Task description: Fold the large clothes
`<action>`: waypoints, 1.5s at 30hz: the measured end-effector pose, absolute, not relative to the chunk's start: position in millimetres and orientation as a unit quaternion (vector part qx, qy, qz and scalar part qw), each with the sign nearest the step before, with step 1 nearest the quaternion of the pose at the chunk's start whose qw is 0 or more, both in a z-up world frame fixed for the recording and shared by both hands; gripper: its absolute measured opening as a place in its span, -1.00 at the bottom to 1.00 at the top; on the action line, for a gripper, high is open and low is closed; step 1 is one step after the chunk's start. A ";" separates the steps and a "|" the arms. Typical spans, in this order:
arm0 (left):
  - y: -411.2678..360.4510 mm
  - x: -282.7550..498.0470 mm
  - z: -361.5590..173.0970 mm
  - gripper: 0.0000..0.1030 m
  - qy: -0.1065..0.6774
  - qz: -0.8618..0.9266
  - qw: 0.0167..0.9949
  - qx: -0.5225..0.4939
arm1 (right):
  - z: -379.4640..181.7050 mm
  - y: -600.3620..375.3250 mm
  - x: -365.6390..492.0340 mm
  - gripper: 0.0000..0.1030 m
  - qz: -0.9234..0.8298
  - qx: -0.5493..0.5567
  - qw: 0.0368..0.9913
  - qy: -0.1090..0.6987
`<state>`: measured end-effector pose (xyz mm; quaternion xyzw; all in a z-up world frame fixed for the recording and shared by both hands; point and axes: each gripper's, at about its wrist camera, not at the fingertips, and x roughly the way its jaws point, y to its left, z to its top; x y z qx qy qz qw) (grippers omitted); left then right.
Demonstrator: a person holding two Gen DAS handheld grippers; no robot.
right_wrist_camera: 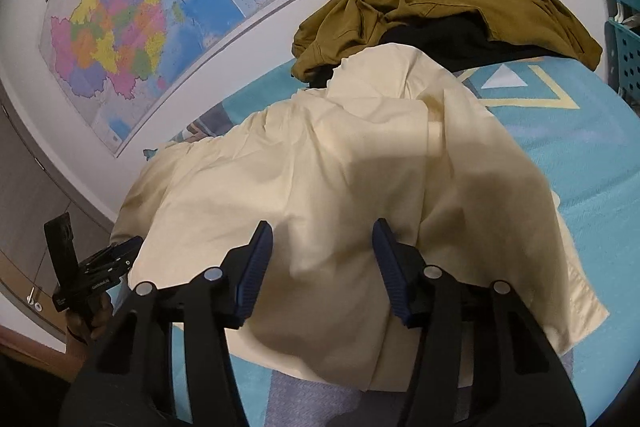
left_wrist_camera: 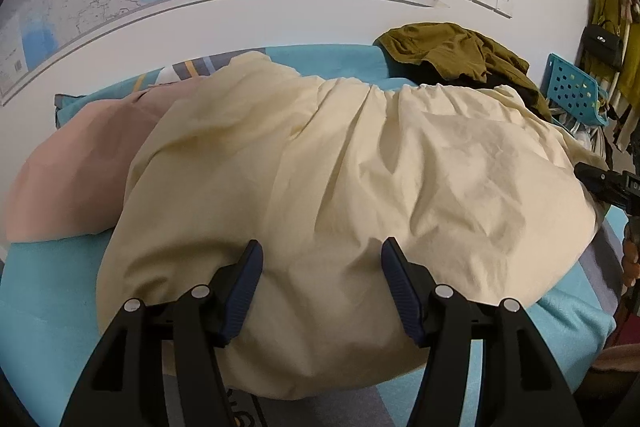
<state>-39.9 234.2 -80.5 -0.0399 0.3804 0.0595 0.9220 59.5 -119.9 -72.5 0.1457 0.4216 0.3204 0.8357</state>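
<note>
From the left wrist, the left claw [left_wrist_camera: 322,247] hangs spread over the cream garment [left_wrist_camera: 360,187], pads clear of the cloth. The garment lies rumpled across the teal bed [left_wrist_camera: 44,299]; its near hem falls short of the bed's edge, leaving bare sheet at left. A pink cloth [left_wrist_camera: 76,171] borders it on the left, an olive garment [left_wrist_camera: 448,51] lies beyond.

From the right wrist, the right claw [right_wrist_camera: 323,227] is spread above the same garment, gripping nothing. Open sheet lies to the right. Writing on the wall map [right_wrist_camera: 120,19] is too small to read.
</note>
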 end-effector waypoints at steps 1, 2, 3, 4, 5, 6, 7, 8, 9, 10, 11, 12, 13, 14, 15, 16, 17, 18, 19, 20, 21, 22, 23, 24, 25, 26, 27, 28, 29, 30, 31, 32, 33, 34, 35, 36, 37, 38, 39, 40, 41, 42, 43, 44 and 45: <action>233.4 -40.9 -79.8 0.15 0.381 0.062 0.922 -0.037 | -70.9 -121.1 58.1 0.02 0.318 0.146 0.836 0.422; 233.0 -42.3 -79.0 0.15 0.381 0.065 0.922 -0.037 | -67.3 -121.3 55.9 0.06 0.317 0.145 0.838 0.420; 232.8 -44.1 -77.9 0.15 0.381 0.067 0.922 -0.036 | -62.3 -121.4 52.5 0.08 0.314 0.139 0.843 0.413; 232.4 -45.8 -76.9 0.15 0.381 0.073 0.921 -0.033 | -56.7 -121.2 48.7 0.10 0.311 0.131 0.850 0.405; 232.2 -48.4 -75.6 0.15 0.379 0.076 0.922 -0.030 | -53.0 -122.4 45.9 0.19 0.312 0.128 0.852 0.400; 231.8 -50.7 -74.2 0.15 0.378 0.080 0.922 -0.027 | -47.6 -122.1 42.7 0.20 0.316 0.126 0.854 0.393; 231.2 -53.3 -72.9 0.15 0.377 0.083 0.922 -0.025 | -43.6 -121.5 40.5 0.20 0.320 0.124 0.855 0.388; 230.7 -55.4 -71.7 0.15 0.376 0.085 0.923 -0.024 | -36.7 -119.5 36.7 0.21 0.329 0.119 0.857 0.379; 230.3 -57.9 -70.1 0.15 0.374 0.086 0.923 -0.023 | -31.9 -117.4 33.8 0.25 0.335 0.113 0.858 0.373; 230.0 -60.5 -68.3 0.15 0.372 0.089 0.924 -0.023 | -28.0 -114.7 30.5 0.26 0.342 0.107 0.858 0.368; 229.8 -62.5 -66.8 0.15 0.371 0.090 0.924 -0.022 | -24.6 -110.7 27.1 0.26 0.352 0.101 0.856 0.365; 229.7 -64.5 -65.8 0.15 0.370 0.092 0.924 -0.022 | -23.2 -107.1 24.6 0.26 0.359 0.097 0.854 0.363; 229.8 -66.2 -65.1 0.16 0.369 0.096 0.924 -0.022 | -22.7 -103.0 22.1 0.26 0.365 0.091 0.853 0.362; 230.4 -66.7 -65.1 0.16 0.369 0.097 0.924 -0.023 | -24.4 -97.3 19.6 0.26 0.373 0.083 0.850 0.363; 231.0 -67.1 -65.7 0.16 0.370 0.096 0.924 -0.026 | -26.9 -92.3 19.7 0.26 0.377 0.077 0.847 0.367; 231.9 -67.1 -67.2 0.16 0.373 0.098 0.922 -0.028 | -31.9 -88.7 20.1 0.26 0.374 0.072 0.845 0.374; 232.0 -66.6 -68.8 0.16 0.375 0.098 0.921 -0.028 | -37.1 -85.1 21.3 0.26 0.371 0.069 0.843 0.383; 232.2 -65.6 -71.8 0.16 0.379 0.101 0.919 -0.028 | -44.8 -82.1 24.4 0.22 0.368 0.067 0.839 0.396; 232.9 -65.4 -73.3 0.16 0.379 0.101 0.919 -0.030 | -52.8 -80.8 26.6 0.22 0.364 0.068 0.835 0.407; 233.6 -65.3 -74.8 0.16 0.378 0.099 0.920 -0.032 | -60.6 -80.7 28.7 0.22 0.362 0.073 0.833 0.413; 234.4 -65.0 -76.5 0.17 0.378 0.097 0.920 -0.034 | -66.8 -82.2 31.0 0.22 0.366 0.083 0.829 0.415; 236.2 -64.3 -78.6 0.17 0.380 0.096 0.919 -0.039 | -68.8 -83.2 31.8 0.22 0.366 0.089 0.827 0.416; 237.2 -64.2 -79.6 0.17 0.382 0.096 0.918 -0.044 | -69.9 -85.4 32.2 0.22 0.366 0.100 0.826 0.417; 237.7 -64.2 -80.0 0.17 0.382 0.096 0.918 -0.046 | -68.6 -85.7 31.5 0.22 0.366 0.101 0.826 0.416; 237.4 -64.8 -79.8 0.17 0.382 0.097 0.918 -0.045 | -66.0 -84.6 30.0 0.22 0.364 0.093 0.828 0.415; 236.9 -64.8 -79.2 0.17 0.382 0.098 0.918 -0.044 | -64.5 -83.9 28.4 0.23 0.363 0.089 0.830 0.415; 236.6 -65.1 -79.0 0.17 0.382 0.099 0.918 -0.044 | -61.6 -83.5 26.3 0.28 0.363 0.088 0.830 0.413; 236.4 -66.0 -78.3 0.17 0.381 0.099 0.918 -0.044 | -59.2 -83.2 24.2 0.28 0.364 0.087 0.831 0.412; 236.3 -67.5 -77.4 0.17 0.380 0.099 0.918 -0.046 | -55.0 -82.8 21.2 0.28 0.368 0.086 0.832 0.406; 236.1 -68.3 -77.3 0.17 0.380 0.099 0.918 -0.046 | -51.5 -82.7 18.5 0.28 0.371 0.085 0.833 0.402; 235.8 -69.3 -76.6 0.18 0.380 0.099 0.918 -0.046 | -48.1 -81.4 15.6 0.29 0.375 0.082 0.834 0.397; 235.6 -70.7 -75.6 0.18 0.380 0.099 0.919 -0.047 | -43.4 -79.0 12.4 0.29 0.381 0.078 0.834 0.392; 235.4 -72.4 -74.4 0.19 0.379 0.097 0.919 -0.047 | -38.4 -75.6 8.3 0.29 0.386 0.070 0.836 0.385; 235.4 -73.7 -73.4 0.19 0.378 0.097 0.920 -0.048 | -35.0 -73.2 5.2 0.30 0.388 0.062 0.838 0.378; 235.4 -74.8 -72.7 0.19 0.377 0.096 0.920 -0.049 | -30.0 -67.2 1.0 0.34 0.396 0.050 0.839 0.370; 235.5 -76.8 -71.6 0.20 0.376 0.092 0.921 -0.054 | -27.1 -61.4 -2.4 0.36 0.406 0.041 0.837 0.365; 235.4 -78.6 -71.2 0.21 0.375 0.089 0.921 -0.056 | -24.4 -51.6 -7.7 0.39 0.422 0.029 0.832 0.359; 235.7 -80.3 -70.9 0.21 0.375 0.090 0.921 -0.059 | -23.6 -42.7 -11.0 0.43 0.429 0.017 0.829 0.358; 236.0 -83.1 -70.3 0.21 0.374 0.089 0.921 -0.064 | -23.3 -36.1 -13.1 0.43 0.434 0.007 0.827 0.358; 236.0 -84.7 -70.0 0.21 0.373 0.086 0.921 -0.067 | -24.4 -27.7 -16.3 0.43 0.440 -0.005 0.824 0.357; 236.3 -86.9 -69.8 0.21 0.373 0.084 0.922 -0.071 | -26.4 -16.8 -19.6 0.43 0.448 -0.019 0.819 0.358; 237.4 -89.8 -69.9 0.21 0.372 0.080 0.922 -0.077 | -28.2 -7.9 -23.0 0.43 0.454 -0.030 0.815 0.359; 238.1 -91.4 -70.2 0.21 0.372 0.080 0.921 -0.080 | -30.0 0.1 -26.0 0.43 0.461 -0.039 0.810 0.359; 239.1 -92.9 -70.6 0.21 0.372 0.084 0.921 -0.082 | -31.9 10.2 -29.9 0.43 0.469 -0.050 0.805 0.358; 240.7 -94.3 -71.0 0.21 0.371 0.087 0.921 -0.084 | -33.0 19.0 -33.0 0.43 0.475 -0.059 0.802 0.357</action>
